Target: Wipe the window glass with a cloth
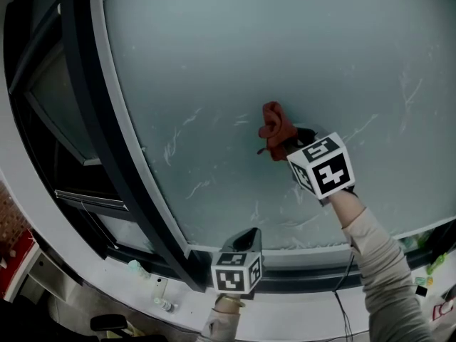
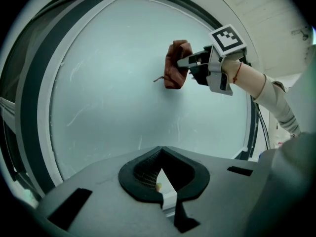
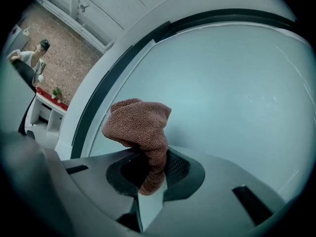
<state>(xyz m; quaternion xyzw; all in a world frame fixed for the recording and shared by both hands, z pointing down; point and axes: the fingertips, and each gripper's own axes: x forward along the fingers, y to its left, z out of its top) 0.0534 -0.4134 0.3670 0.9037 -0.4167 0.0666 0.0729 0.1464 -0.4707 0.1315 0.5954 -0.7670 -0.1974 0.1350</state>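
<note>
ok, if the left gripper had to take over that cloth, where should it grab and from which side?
Probably the bunched wad of the cloth standing clear past the right gripper, which pinches its narrow tail. Approach from the wad's left as the head view shows it, along the glass: the right gripper fills the other side.
</note>
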